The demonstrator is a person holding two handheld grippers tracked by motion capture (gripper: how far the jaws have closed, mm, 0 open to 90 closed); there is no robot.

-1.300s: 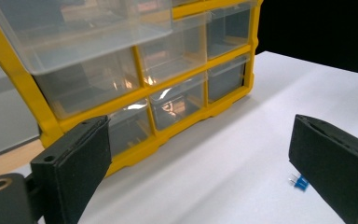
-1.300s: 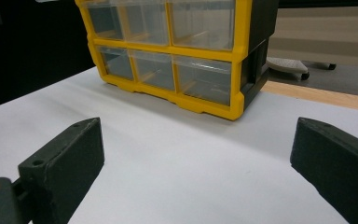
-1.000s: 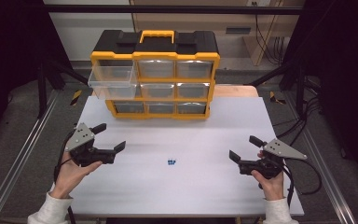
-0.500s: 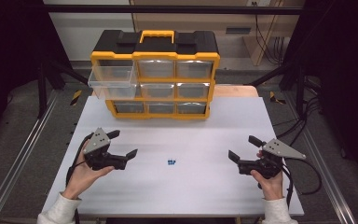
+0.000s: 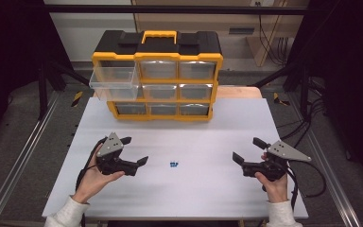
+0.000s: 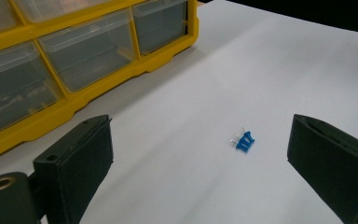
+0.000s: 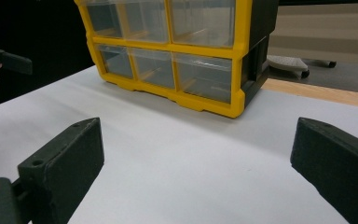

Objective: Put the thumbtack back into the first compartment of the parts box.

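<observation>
— Two grippers over the white table (image 5: pixel 123 198), both with jaws spread wide and nothing between them. See the left gripper (image 5: pixel 134 150)? It points toward the middle of the table.

— And that tiny blue thing?

— A small cluster of blue pins (image 5: pixel 173 164), lying flat on the bare table, just beyond the left gripper's tips but not touching them. Looking along that gripper, the pins (image 6: pixel 244 140) sit ahead of the gap, nearer one jaw than the other.

— What about the right gripper (image 5: pixel 248 149)?

— Released as well, held near the table's right edge, well apart from the pins, pointing across toward the other hand.

— The yellow box at the back?

— A yellow and black drawer cabinet (image 5: pixel 157 75) with a handle on top, standing at the far edge. Its upper-left clear drawer (image 5: pixel 115 81) is pulled out and sticks forward; the rest look pushed in. Too far to tell what they hold.
</observation>
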